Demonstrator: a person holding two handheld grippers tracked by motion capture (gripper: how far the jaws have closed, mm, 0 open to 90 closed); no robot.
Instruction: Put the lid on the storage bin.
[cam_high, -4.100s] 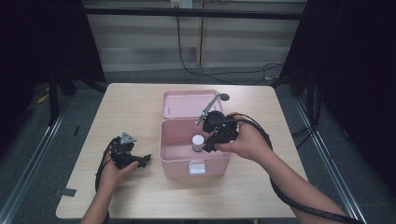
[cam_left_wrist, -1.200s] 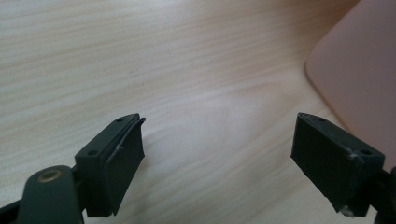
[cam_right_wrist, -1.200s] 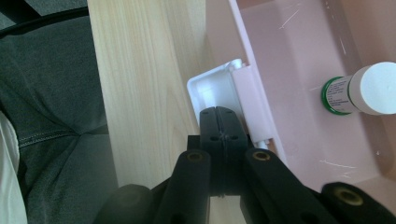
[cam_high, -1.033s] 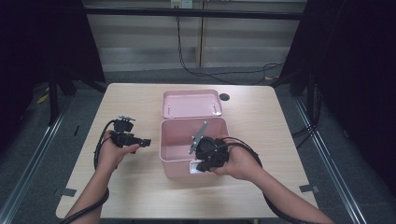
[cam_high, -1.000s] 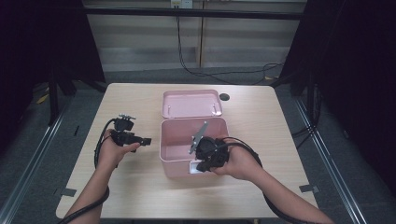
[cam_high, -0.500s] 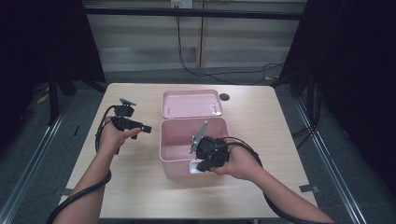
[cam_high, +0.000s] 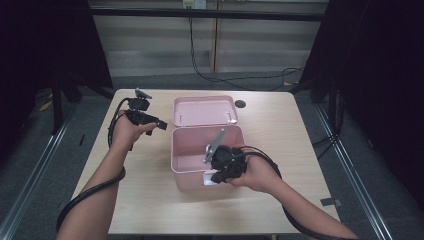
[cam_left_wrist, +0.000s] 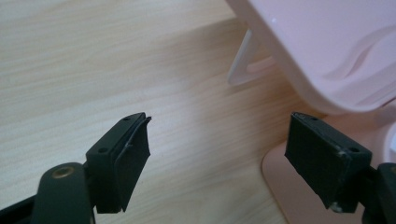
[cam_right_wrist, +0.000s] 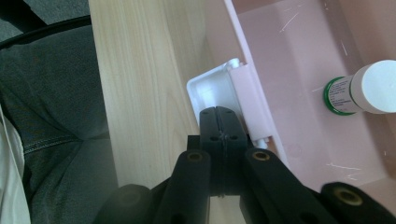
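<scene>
Left gripper (cam_high: 161, 124) raised, jaws apart, just closing slightly, nothing between; right gripper (cam_high: 214, 178) jaws together.

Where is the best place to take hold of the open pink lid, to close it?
Probably the lid's far free edge, near its white latch tab. The lid lies tilted back behind the box, so the open left tool can approach from the left side.

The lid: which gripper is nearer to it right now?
Left. The left gripper hangs just beside the open lid's left edge, jaws open; the right gripper sits at the box's front wall, away from the lid.
</scene>
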